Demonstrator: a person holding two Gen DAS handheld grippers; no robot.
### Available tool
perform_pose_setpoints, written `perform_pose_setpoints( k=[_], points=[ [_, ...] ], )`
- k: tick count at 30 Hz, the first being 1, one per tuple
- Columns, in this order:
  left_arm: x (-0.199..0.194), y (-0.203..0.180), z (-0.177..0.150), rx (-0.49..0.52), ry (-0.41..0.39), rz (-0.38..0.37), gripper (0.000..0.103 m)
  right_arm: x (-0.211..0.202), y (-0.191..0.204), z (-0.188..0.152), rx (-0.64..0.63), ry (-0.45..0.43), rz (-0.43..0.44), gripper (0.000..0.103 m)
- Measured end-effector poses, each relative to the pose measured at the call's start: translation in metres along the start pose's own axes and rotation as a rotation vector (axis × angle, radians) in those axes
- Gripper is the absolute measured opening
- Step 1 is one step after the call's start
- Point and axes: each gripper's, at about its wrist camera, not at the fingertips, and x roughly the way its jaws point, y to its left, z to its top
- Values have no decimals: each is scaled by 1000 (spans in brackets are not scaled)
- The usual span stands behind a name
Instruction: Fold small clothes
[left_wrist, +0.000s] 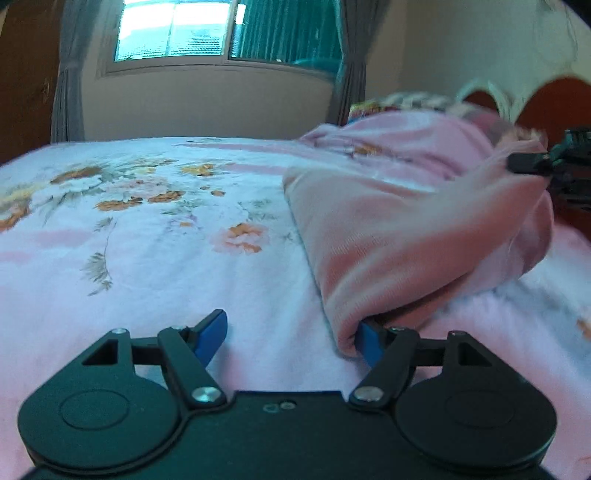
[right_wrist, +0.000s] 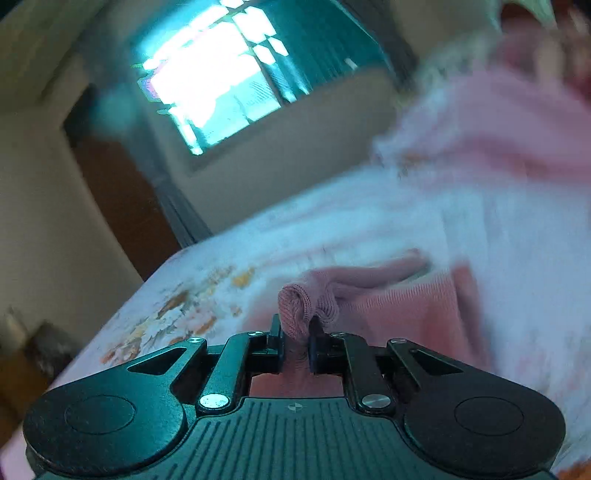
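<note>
Right wrist view shows the right gripper (right_wrist: 295, 332) clamped on a bunched edge of the pink garment (right_wrist: 406, 306) above the floral bedsheet (right_wrist: 207, 295), while the left gripper (left_wrist: 291, 338), jaws apart beside the garment's near corner, holds nothing, so I think the cloth may drag unevenly.

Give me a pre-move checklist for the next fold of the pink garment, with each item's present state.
1. Right gripper clamped on the pink garment: ok, a bunched knit edge sits between its fingers.
2. Left gripper holding cloth: not ok, it is open and the garment only drapes over one blue pad.
3. Garment lying flat: not ok, one side is lifted.
4. Bedspread free beside the garment: ok.
5. Far hem position: cannot tell, blurred.
</note>
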Motion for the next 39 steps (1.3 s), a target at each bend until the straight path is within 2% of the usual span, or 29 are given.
perform_pose_setpoints(
  k=[2, 4, 6, 7, 9, 10, 12, 13, 14, 16, 18, 19, 20, 21, 22, 24, 26, 27, 29, 31, 32, 36, 39],
  points=[
    [2, 1, 0, -11, 17, -5, 72, -7, -5, 0, 15, 22, -3, 12],
    [6, 1, 1, -15, 38, -3, 72, 3, -21, -13, 59, 101, -66, 12],
    [7, 4, 2, -30, 43, -5, 72, 18, -41, -31, 91, 202, -69, 13],
    [6, 6, 1, -38, 42, -10, 72, 13, -53, -37, 127, 189, -80, 13],
    [6, 7, 0, -44, 43, -18, 72, -8, -73, -43, 229, 90, -31, 13],
    [7, 7, 0, -44, 46, -18, 72, -11, -80, -46, 274, 81, -11, 14],
    [9, 6, 0, -42, 52, -14, 73, -12, -87, -51, 324, 99, -8, 29],
    [9, 6, 0, -39, 53, -12, 73, -10, -88, -53, 334, 97, -9, 42],
    [9, 6, 0, -38, 52, -12, 73, -8, -90, -56, 349, 97, 3, 47],
    [10, 7, 0, -42, 54, -15, 73, 1, -94, -62, 397, 122, 20, 47],
    [10, 8, 0, -48, 55, -19, 73, 18, -94, -64, 409, 157, 3, 46],
    [10, 8, 0, -50, 56, -19, 73, 26, -94, -64, 408, 168, -19, 38],
    [10, 8, 1, -51, 56, -19, 73, 31, -91, -61, 385, 171, -27, 12],
    [10, 8, 1, -50, 56, -18, 73, 35, -86, -56, 348, 176, -28, 11],
    [9, 7, 1, -49, 54, -19, 73, 28, -78, -48, 300, 142, -30, 11],
    [8, 7, 0, -42, 46, -25, 73, -1, -54, -22, 148, 1, 28, 11],
    [9, 5, 0, -28, 44, -27, 74, -29, -37, -9, 29, -87, 56, 11],
    [9, 4, 0, -22, 44, -25, 74, -34, -38, -8, 15, -82, 41, 11],
    [10, 4, 0, -18, 49, -23, 74, -20, -57, -23, 20, 7, -71, 11],
    [10, 3, 0, -16, 51, -30, 76, 8, -102, -51, 129, 142, -196, 11],
    [10, 2, 0, -12, 53, -33, 76, 12, -119, -62, 209, 157, -178, 11],
    [6, -2, -1, 3, 62, -30, 76, -6, -108, -64, 172, 74, -136, 10],
    [4, -2, -3, -2, 56, -30, 76, -19, -87, -45, 113, -27, -93, 9]
  ],
)
